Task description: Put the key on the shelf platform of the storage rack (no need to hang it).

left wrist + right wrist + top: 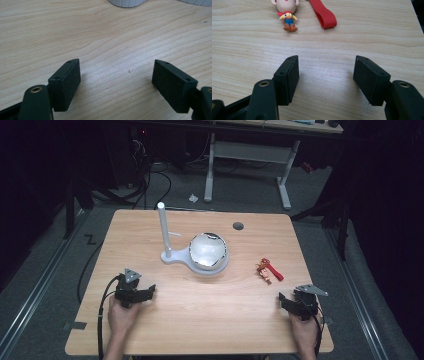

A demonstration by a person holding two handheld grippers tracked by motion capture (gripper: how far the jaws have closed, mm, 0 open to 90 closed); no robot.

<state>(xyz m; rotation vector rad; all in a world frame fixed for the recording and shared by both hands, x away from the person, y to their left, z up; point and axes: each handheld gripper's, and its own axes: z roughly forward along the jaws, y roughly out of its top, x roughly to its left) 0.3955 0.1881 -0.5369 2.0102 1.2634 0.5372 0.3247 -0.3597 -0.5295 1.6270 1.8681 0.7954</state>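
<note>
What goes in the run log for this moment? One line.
left gripper: open, empty | right gripper: open, empty | keychain figure: on table, untouched

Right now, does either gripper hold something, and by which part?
Nothing is held. The left gripper and the right gripper both stand open over bare table.

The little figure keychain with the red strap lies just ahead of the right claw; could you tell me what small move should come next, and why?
Probably ease the right claw forward toward the figure keychain. Its jaws stand open with bare table between them, and the figure and its red strap lie a little ahead, untouched. The left claw is also open over bare wood, so nothing needs releasing first.
</note>
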